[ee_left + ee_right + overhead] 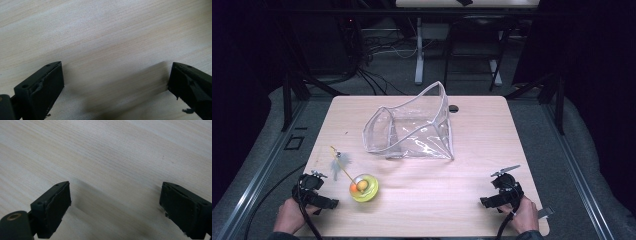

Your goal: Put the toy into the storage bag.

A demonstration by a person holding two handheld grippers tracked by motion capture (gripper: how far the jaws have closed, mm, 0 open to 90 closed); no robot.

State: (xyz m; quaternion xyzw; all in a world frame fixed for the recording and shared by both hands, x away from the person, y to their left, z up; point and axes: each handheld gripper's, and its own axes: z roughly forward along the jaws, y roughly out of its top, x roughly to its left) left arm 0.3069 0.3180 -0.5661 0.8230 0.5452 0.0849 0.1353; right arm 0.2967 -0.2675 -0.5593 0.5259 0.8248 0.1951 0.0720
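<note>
High view: left gripper (314, 192) and right gripper (502, 192), jaws spread and empty, rest on pale wooden bench (472, 130). Yellow-green round feather-wand toy with orange ball (363, 187) lies just right of the left jaws; clear plastic zip pouch (412, 127) well beyond. Step, judged: pre-grasp. Next: left jaws close on toy.

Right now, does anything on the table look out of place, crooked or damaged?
The clear bag lies tipped on its side mid-table, mouth gaping and walls crumpled. The yellow toy near the left gripper has its feather wand leaning off at a slant. The jaw pads look chipped and ragged along their edges. Nothing is spilled.
</note>
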